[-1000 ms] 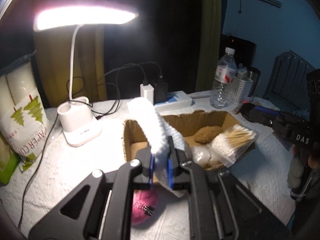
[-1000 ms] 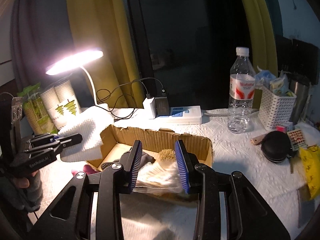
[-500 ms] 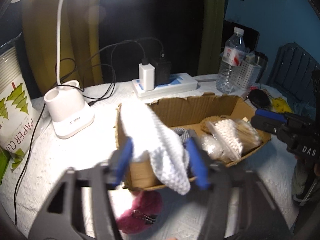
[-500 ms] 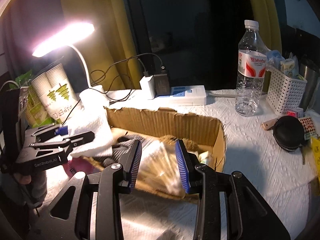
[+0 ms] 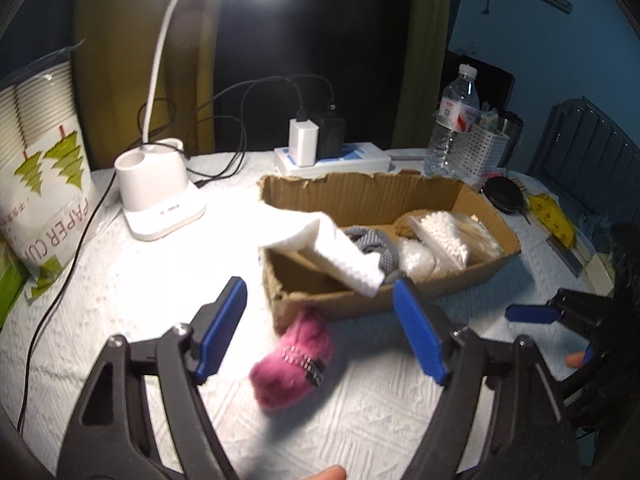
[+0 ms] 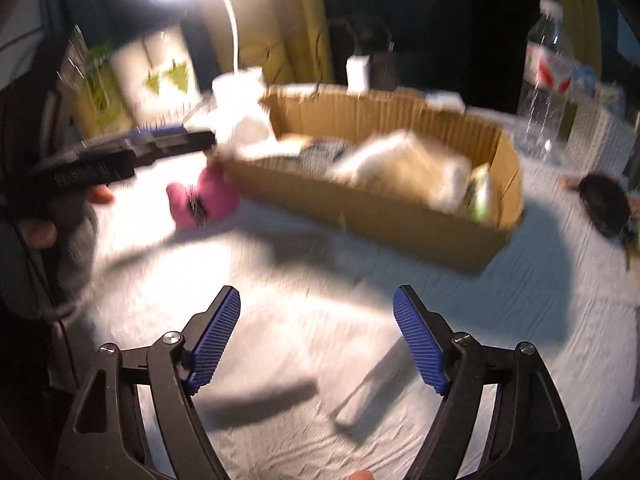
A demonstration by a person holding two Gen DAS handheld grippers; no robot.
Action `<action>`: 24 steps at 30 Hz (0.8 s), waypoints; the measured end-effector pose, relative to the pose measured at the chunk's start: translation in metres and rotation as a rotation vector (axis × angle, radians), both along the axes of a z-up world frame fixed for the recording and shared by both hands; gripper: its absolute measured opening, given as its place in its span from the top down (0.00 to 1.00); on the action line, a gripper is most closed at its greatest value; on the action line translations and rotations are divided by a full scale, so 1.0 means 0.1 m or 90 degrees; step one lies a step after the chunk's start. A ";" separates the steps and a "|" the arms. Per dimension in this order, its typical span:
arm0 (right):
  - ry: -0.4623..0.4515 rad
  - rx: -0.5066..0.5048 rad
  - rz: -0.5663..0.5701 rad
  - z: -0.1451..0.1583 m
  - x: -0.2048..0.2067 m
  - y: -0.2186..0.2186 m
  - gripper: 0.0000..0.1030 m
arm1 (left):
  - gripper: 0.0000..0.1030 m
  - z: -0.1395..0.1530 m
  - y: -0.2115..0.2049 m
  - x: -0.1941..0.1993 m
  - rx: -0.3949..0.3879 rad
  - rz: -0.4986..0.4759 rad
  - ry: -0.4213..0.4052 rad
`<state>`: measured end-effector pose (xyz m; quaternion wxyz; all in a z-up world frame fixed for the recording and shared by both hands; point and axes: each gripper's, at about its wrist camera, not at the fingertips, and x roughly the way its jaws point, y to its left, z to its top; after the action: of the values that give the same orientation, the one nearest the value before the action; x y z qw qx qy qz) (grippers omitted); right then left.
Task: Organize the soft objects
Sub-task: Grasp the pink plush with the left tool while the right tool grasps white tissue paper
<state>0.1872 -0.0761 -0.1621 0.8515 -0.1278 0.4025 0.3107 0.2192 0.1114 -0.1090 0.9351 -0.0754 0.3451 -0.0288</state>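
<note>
A white knitted cloth (image 5: pixel 320 248) lies draped over the left end of the cardboard box (image 5: pixel 452 280), partly inside and partly over the rim. The box also holds a grey knit item (image 5: pixel 376 244), a bag of cotton swabs (image 5: pixel 456 236) and a brown sponge-like piece (image 5: pixel 408 224). A pink fluffy pouch (image 5: pixel 292 364) lies on the table in front of the box's left corner. My left gripper (image 5: pixel 320 328) is open and empty just above the pouch. My right gripper (image 6: pixel 318 332) is open and empty over the bare table, in front of the box (image 6: pixel 360 200).
A white desk lamp (image 5: pixel 156 196), a pack of paper cups (image 5: pixel 44 188) and cables stand at the left. A power strip (image 5: pixel 332 156), water bottle (image 5: pixel 452 120) and white basket (image 5: pixel 484 148) stand behind the box. A black round case (image 5: pixel 504 200) lies at the right.
My left gripper opened and let the white cloth drop over the box's left end, then drew back. My right gripper pulled back from the box, opened wider and swung; its view is blurred.
</note>
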 end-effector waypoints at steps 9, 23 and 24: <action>-0.015 -0.084 0.016 -0.33 -0.27 0.20 0.20 | 0.25 -0.22 0.15 -0.19 0.002 0.031 0.032; -0.030 -0.026 -0.016 -0.19 -0.16 -0.07 0.91 | 0.59 -0.63 0.02 0.11 0.016 0.012 0.117; -0.034 -0.012 -0.017 -0.13 -0.16 -0.09 0.92 | 0.61 -0.62 0.02 0.11 0.018 0.012 0.116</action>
<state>0.1711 -0.0856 -0.1750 0.8649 -0.1387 0.3839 0.2921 0.2301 0.1131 -0.1713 0.9009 -0.0677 0.4286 -0.0080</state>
